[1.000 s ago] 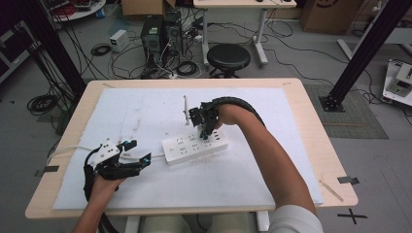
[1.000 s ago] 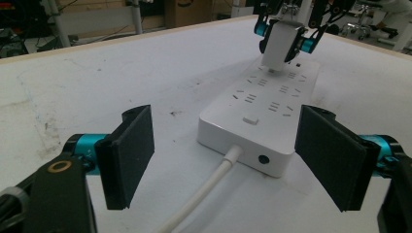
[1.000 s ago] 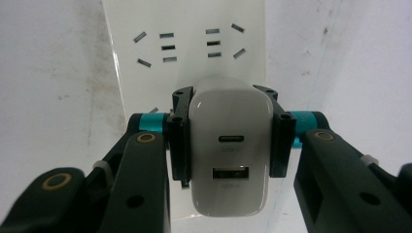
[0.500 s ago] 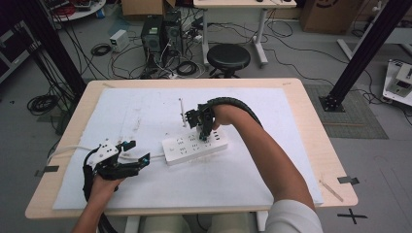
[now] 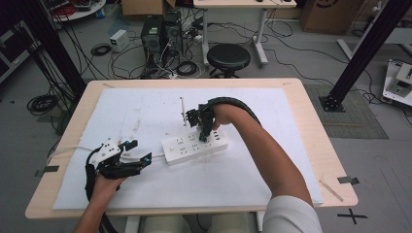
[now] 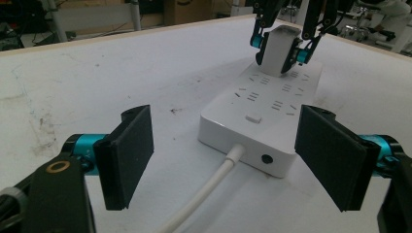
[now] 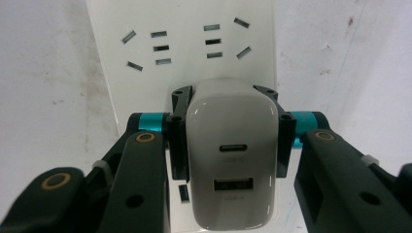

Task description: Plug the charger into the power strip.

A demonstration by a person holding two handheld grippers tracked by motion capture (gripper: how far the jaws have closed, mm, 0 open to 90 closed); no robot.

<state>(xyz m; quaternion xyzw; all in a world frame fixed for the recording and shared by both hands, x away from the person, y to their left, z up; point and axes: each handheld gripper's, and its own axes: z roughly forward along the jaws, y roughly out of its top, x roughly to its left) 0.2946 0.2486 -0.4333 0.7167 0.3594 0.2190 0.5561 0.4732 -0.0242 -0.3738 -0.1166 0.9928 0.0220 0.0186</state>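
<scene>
A white power strip (image 5: 187, 147) lies on the white mat, its white cable (image 6: 204, 194) running toward me. My right gripper (image 5: 204, 132) reaches down over the strip's far half, shut on a white USB charger (image 7: 232, 160) that shows two ports. The charger (image 6: 278, 51) stands upright with its base at the strip's (image 6: 262, 111) top face; I cannot tell how deep its pins sit. Free socket slots show past it on the strip (image 7: 189, 43). My left gripper (image 5: 139, 151) stands open at the cable end, its pads (image 6: 127, 155) apart on either side of that end without touching.
The white mat (image 5: 272, 121) covers most of the wooden table (image 5: 320, 145). A thin grey rod (image 5: 182, 110) stands up just left of the right gripper. Beyond the far edge are a black stool (image 5: 228, 57), computer cases and floor cables.
The right gripper with the charger has shifted slightly over the strip's far half. The left gripper has hardly moved and stays open.
</scene>
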